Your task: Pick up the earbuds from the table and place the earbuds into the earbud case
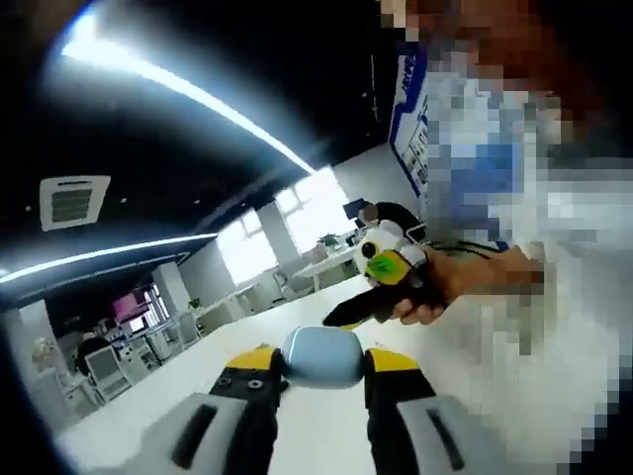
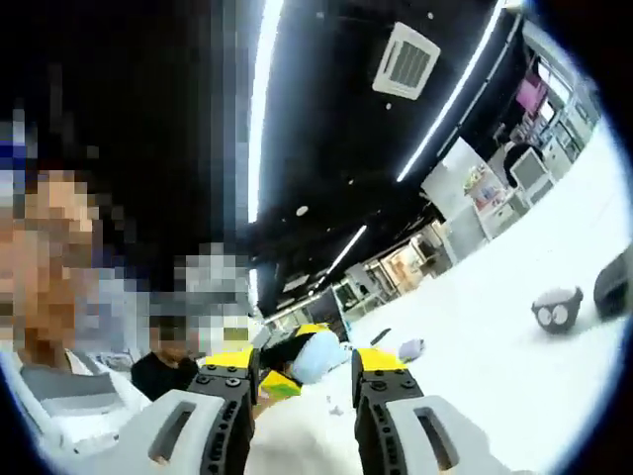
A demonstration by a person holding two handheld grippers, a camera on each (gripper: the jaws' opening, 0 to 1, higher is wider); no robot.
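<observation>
In the left gripper view, the left gripper (image 1: 321,364) rises from 6 o'clock with its fingers closed on a pale blue case (image 1: 322,354). The case is pinched by its two sides and carried clear of the white table (image 1: 227,346). I take this for the earbud case, held up steady so that the other tool can work at it. At 3 o'clock from it a person's hand (image 1: 445,287) brings the right gripper (image 1: 341,315) in, its dark fingers aimed down toward the case and close to it. Whether anything sits between them cannot be told here.

The right gripper view looks back the other way. Its own fingers (image 2: 233,368) stand apart at 6 o'clock with nothing visible between the tips, and beyond the gap is the blue case, pinched between yellow tips. Just at 3 o'clock from the case sits a small pale lump (image 2: 411,348), possibly an earbud but too small to tell. Farther toward 3 o'clock, well apart on the table, lies a dark grey object (image 2: 556,309) with two round pale spots. The left gripper view has neither of these in frame.
</observation>
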